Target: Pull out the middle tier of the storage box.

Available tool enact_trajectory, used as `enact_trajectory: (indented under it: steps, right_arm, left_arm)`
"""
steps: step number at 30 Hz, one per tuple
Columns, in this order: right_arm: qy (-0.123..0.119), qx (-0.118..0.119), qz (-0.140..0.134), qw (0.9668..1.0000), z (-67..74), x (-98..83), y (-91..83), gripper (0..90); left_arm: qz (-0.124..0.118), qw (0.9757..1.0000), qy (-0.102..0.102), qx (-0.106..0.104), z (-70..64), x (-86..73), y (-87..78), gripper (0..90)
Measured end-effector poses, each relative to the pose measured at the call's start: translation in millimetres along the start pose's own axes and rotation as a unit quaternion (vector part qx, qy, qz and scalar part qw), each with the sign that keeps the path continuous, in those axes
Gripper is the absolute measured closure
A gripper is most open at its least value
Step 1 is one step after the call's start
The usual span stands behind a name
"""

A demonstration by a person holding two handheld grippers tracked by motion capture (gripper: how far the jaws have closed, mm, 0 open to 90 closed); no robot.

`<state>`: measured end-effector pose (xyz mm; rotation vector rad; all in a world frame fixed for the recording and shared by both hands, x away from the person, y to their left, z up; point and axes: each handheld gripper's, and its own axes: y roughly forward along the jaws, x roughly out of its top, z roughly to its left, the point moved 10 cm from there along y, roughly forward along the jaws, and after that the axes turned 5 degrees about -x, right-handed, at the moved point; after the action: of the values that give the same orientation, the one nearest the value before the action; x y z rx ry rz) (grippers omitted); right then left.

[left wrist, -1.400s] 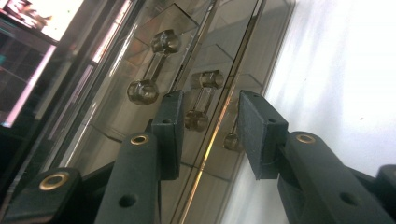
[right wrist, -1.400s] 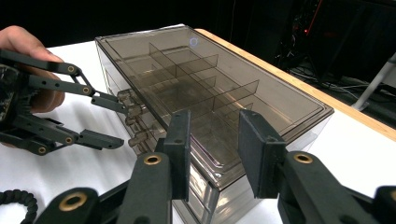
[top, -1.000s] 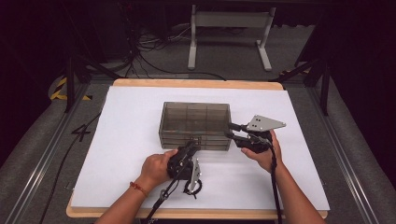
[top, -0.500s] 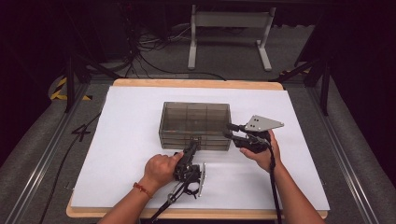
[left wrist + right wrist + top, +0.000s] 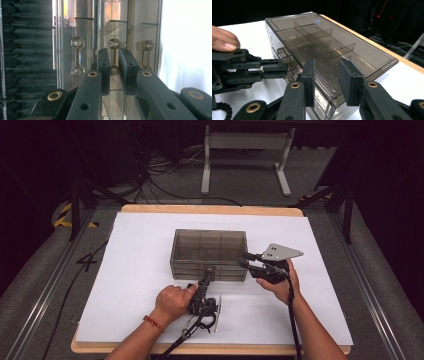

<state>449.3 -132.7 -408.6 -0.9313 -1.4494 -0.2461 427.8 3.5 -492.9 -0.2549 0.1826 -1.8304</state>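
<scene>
A smoky clear drawer box (image 5: 209, 251) (image 5: 329, 47) stands mid-table on the white sheet. Its front carries three dumbbell-shaped drawer handles. My left gripper (image 5: 207, 273) (image 5: 115, 71) (image 5: 286, 68) points at that front, and its jaws have just been closing on the middle handle (image 5: 113, 47). The pads (image 5: 103, 70) now press that handle from both sides. My right gripper (image 5: 245, 261) (image 5: 328, 80) reaches over the box's right front corner with its jaws apart and nothing between the pads. Whether they rest on the lid I cannot tell.
The white sheet (image 5: 130, 270) covers a wooden table top (image 5: 210, 210). Behind the table stand a grey metal frame (image 5: 245, 150) and loose cables (image 5: 165, 175). Metal rails (image 5: 45, 285) run along both sides. The left gripper's cable (image 5: 192, 330) trails toward the front edge.
My left hand and gripper have shifted slightly to the right at the box's front. The right hand and the box have stayed where they were.
</scene>
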Motion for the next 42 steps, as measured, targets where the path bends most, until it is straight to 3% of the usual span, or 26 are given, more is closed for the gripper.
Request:
enact_trajectory:
  steps: [12,14,17,19,42]
  right_arm:
    - [0.003,-0.001,-0.001,1.0,-1.6,-0.7,0.9,68.2]
    - [0.004,-0.001,-0.002,1.0,-2.0,-0.6,0.8,68.2]
    - [0.004,0.0,-0.002,1.0,-1.7,-0.6,0.9,68.2]
    - [0.004,0.0,-0.003,1.0,-1.5,-0.5,0.9,68.2]
    - [0.005,-0.002,-0.005,1.0,-2.9,-1.1,-3.9,67.9]
  left_arm:
    - [-0.003,1.0,0.003,-0.007,1.0,-1.3,-1.4,80.2]
    - [-0.003,0.9999,-0.009,-0.013,-0.5,-2.1,-2.2,80.2]
    - [-0.004,0.9999,-0.004,-0.014,0.3,-1.6,-3.4,80.1]
    - [-0.001,0.9998,-0.012,-0.018,-1.1,-2.2,-4.9,80.1]
    - [-0.012,0.9997,-0.01,-0.02,-4.1,-0.2,-17.7,79.9]
